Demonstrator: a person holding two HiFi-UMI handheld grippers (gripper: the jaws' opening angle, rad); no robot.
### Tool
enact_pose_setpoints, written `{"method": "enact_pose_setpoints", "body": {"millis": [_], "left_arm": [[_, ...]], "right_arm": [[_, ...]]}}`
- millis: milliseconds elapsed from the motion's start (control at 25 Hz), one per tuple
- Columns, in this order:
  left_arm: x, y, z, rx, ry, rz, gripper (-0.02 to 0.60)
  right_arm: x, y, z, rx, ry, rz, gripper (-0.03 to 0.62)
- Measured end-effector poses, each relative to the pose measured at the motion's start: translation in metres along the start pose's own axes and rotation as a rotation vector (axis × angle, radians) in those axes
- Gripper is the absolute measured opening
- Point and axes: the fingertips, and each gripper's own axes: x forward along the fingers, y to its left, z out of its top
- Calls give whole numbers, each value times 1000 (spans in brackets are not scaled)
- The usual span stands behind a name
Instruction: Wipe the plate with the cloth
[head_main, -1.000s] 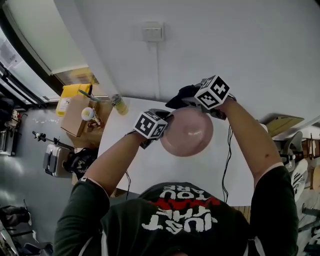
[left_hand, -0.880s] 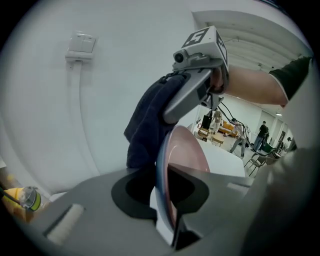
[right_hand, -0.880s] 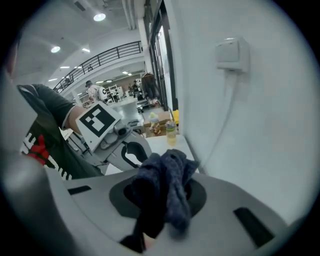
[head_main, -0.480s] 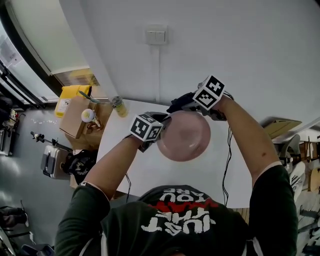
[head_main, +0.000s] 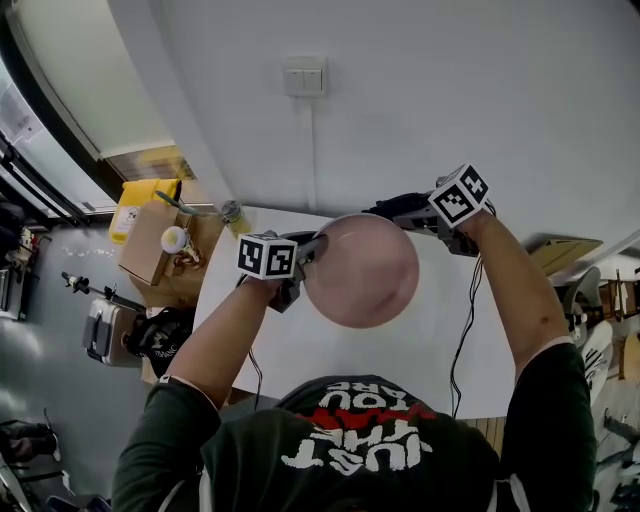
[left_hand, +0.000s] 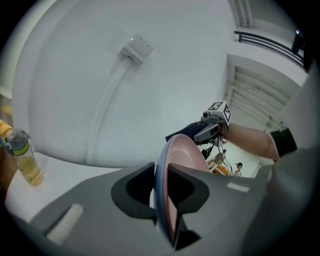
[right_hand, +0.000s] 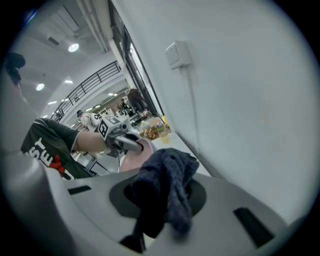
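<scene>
Head view shows my left claw (head_main: 308, 250) pinched on the rim of the pink plate (head_main: 362, 272). The plate looks lifted above the white counter (head_main: 300, 350), with its round face turned up toward me. I hold it by the edge so the whole face is free for wiping and my claw is not in the way.

In the left gripper view the rim runs right between my two jaws. They squeeze it from both sides, closed as far as the thin rim lets them.

My right claw (head_main: 408, 212) is at the far edge of the plate, by the wall. It is closed on the dark blue cloth (right_hand: 165, 190), which bunches up between the jaws and hangs over them. I think a fat wad like that is good, because the soft part meets the plate first, not the hard jaws.

I cannot tell if the cloth touches the plate right now. My guess is the next rub goes across the face.
</scene>
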Motion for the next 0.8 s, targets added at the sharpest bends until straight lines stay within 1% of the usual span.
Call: {"method": "enact_pose_setpoints", "body": {"millis": [200, 360, 480, 800], "left_arm": [[-7, 9, 4, -153, -70, -26, 52], [-11, 17, 5, -251, -114, -30, 52], [-12, 20, 7, -300, -139, -33, 54], [-17, 28, 14, -397, -223, -32, 54]], "right_arm": [[-18, 5, -15, 57, -81, 25, 38], [-29, 12, -27, 88, -142, 45, 38], [-34, 21, -36, 98, -185, 60, 38], [-46, 47, -58, 145, -304, 109, 38]]}}
